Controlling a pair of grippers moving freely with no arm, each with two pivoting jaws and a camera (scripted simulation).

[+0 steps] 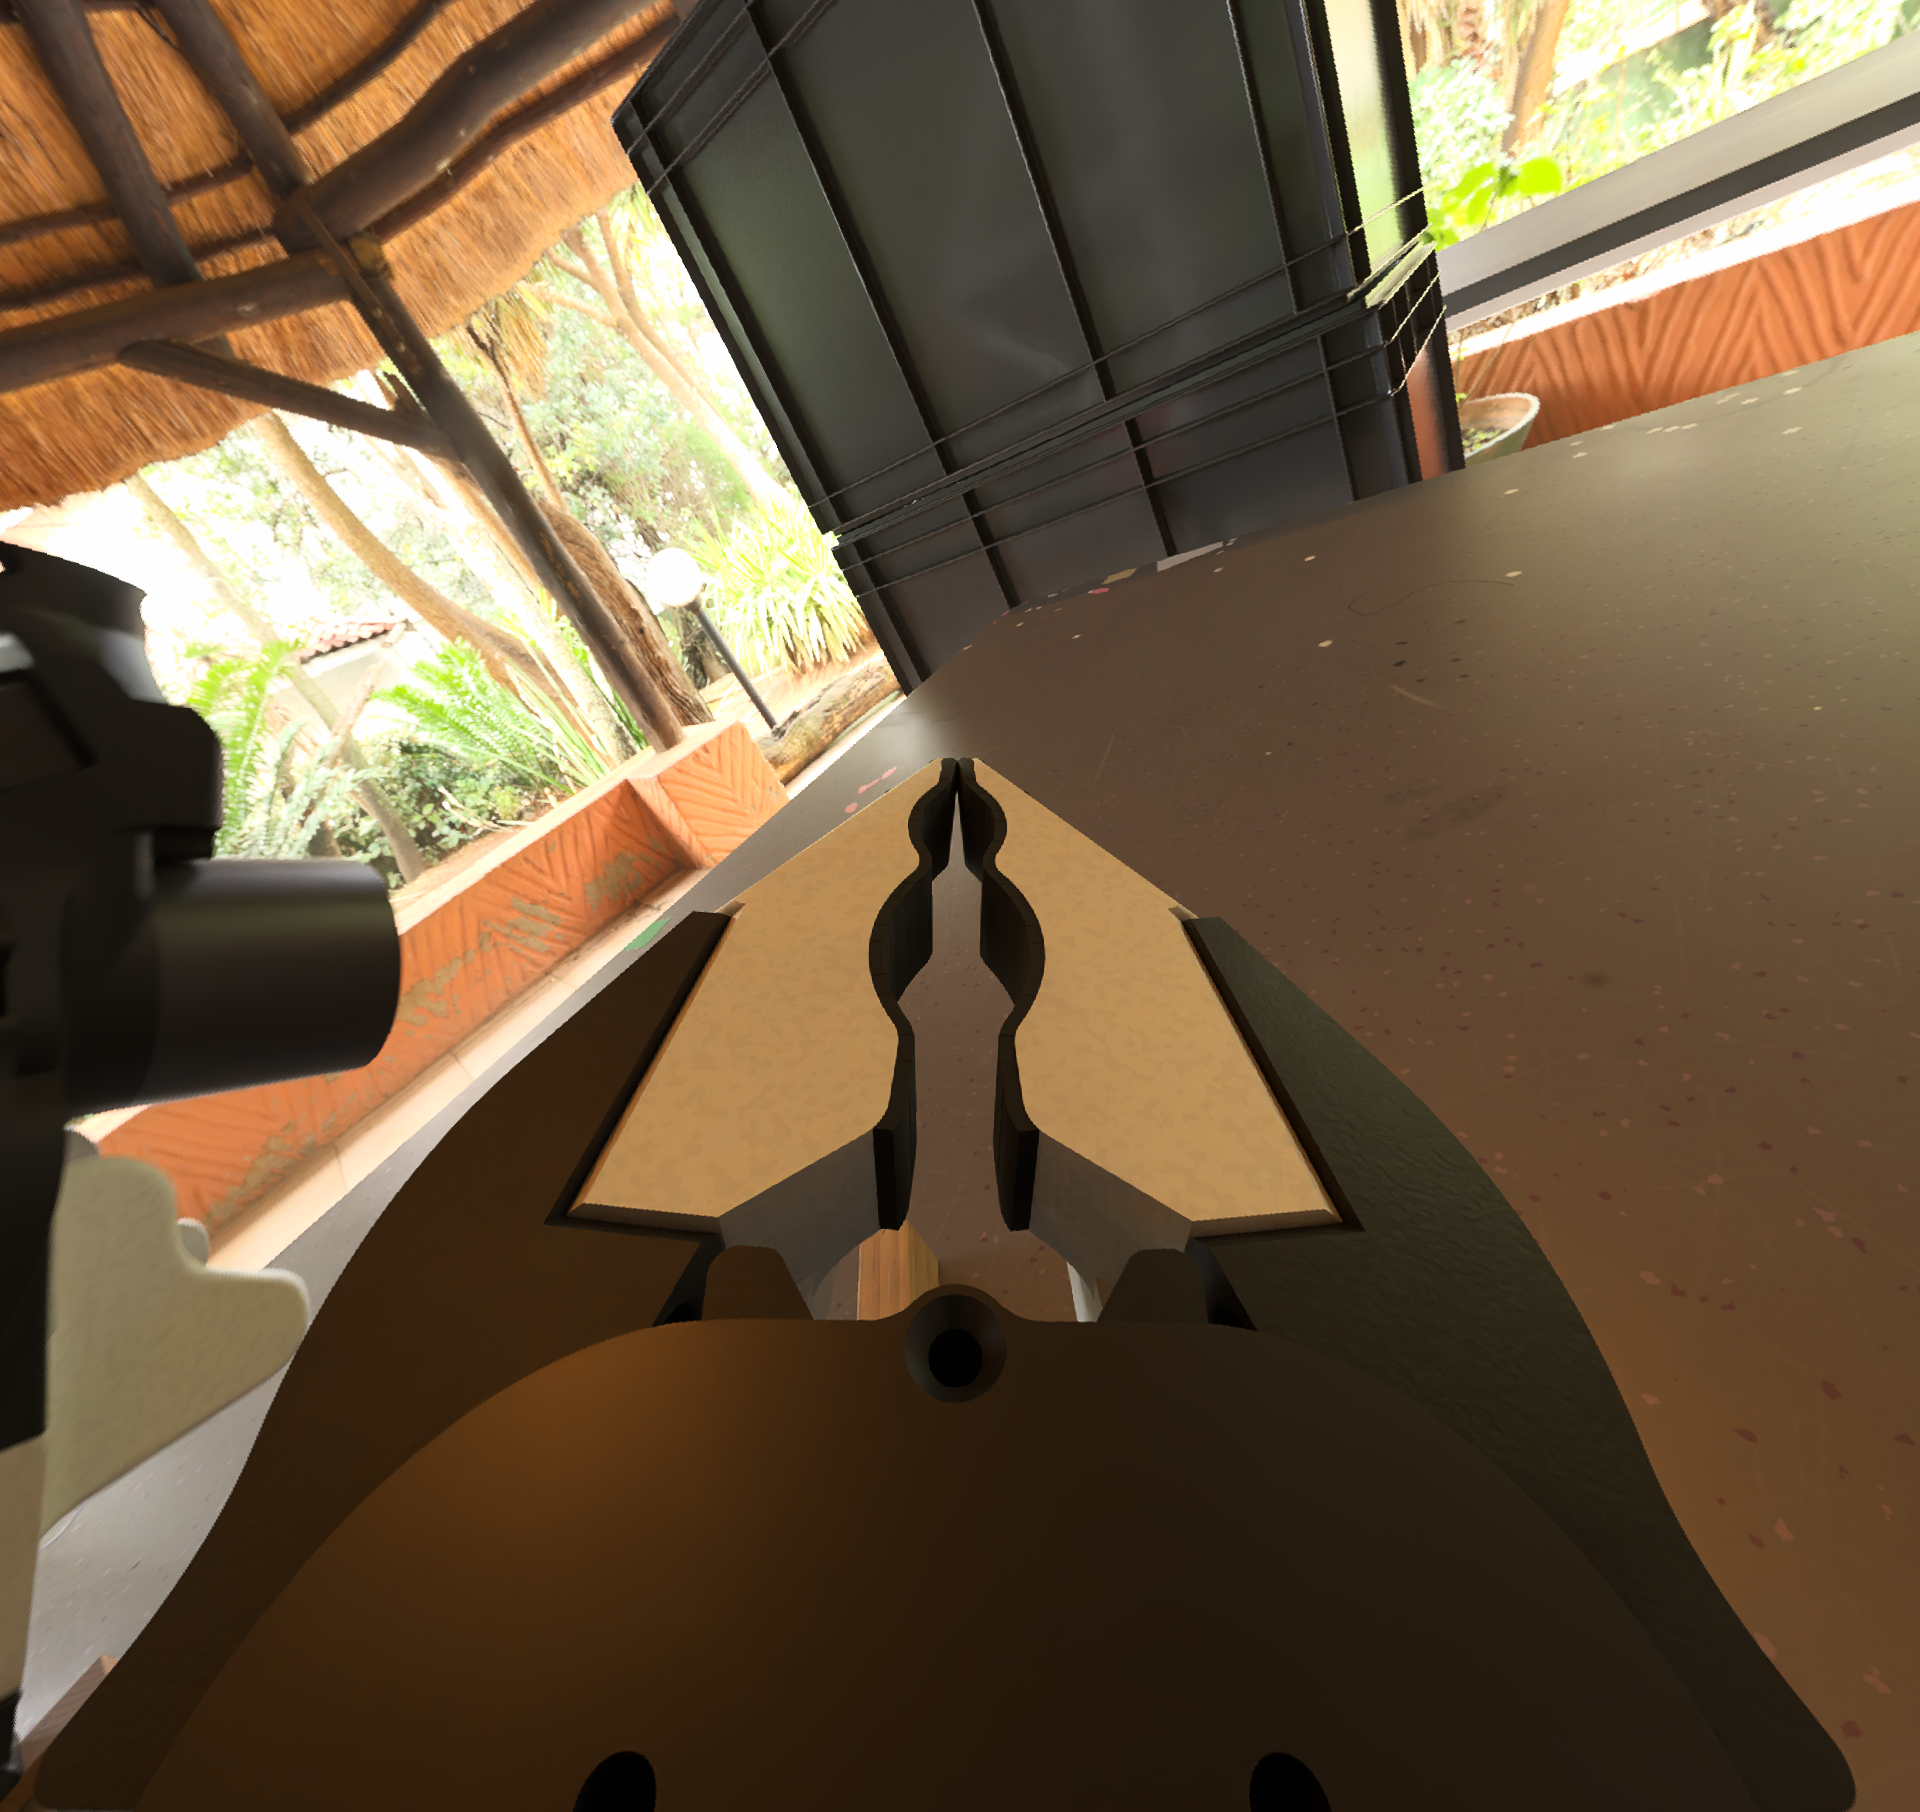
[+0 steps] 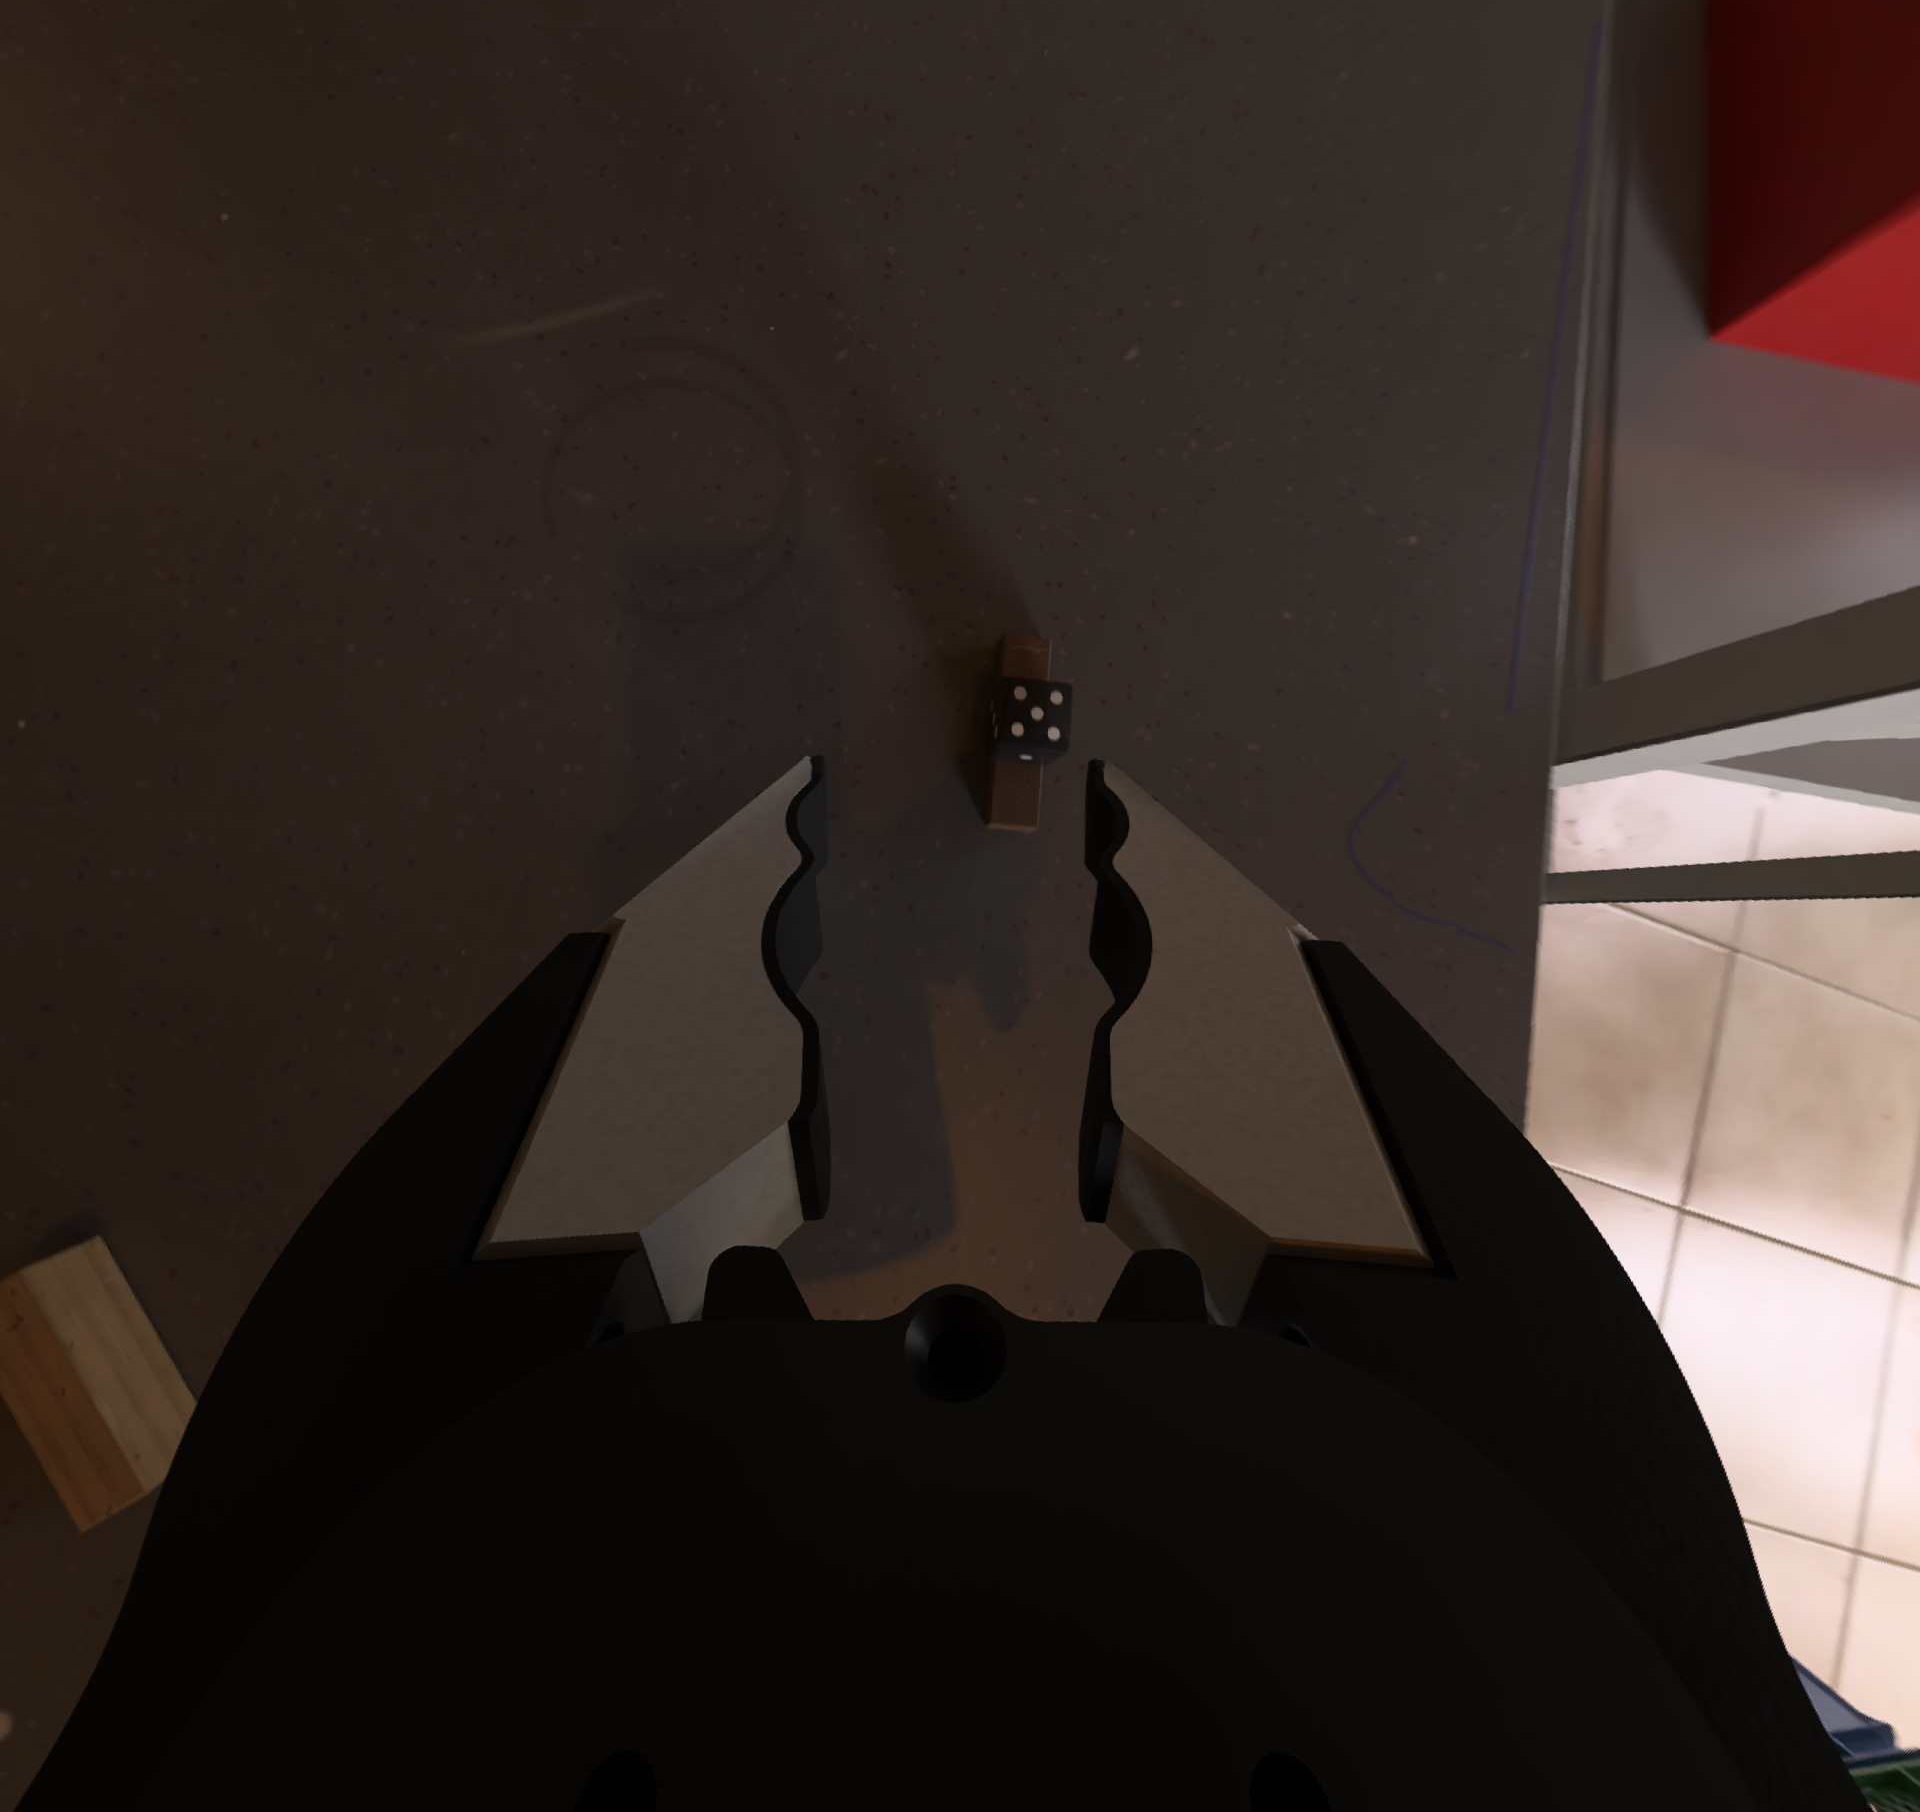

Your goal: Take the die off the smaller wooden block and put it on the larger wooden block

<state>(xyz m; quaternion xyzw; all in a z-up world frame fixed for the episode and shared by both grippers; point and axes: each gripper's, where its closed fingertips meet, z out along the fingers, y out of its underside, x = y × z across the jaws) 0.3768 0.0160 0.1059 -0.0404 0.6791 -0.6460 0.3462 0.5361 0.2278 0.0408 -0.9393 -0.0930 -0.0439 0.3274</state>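
In the right wrist view a black die with white pips sits on a small, narrow wooden block on the dark table. My right gripper is open and empty, high above the table, with the die just past its fingertips and slightly right of centre. A larger pale wooden block lies at the lower left of that view. My left gripper is shut and empty, low over the table. The other gripper shows at the left edge of the left wrist view.
A dark ribbed plastic crate stands on the table ahead of the left gripper. The table edge runs down the right of the right wrist view, with a red box and tiled floor beyond it.
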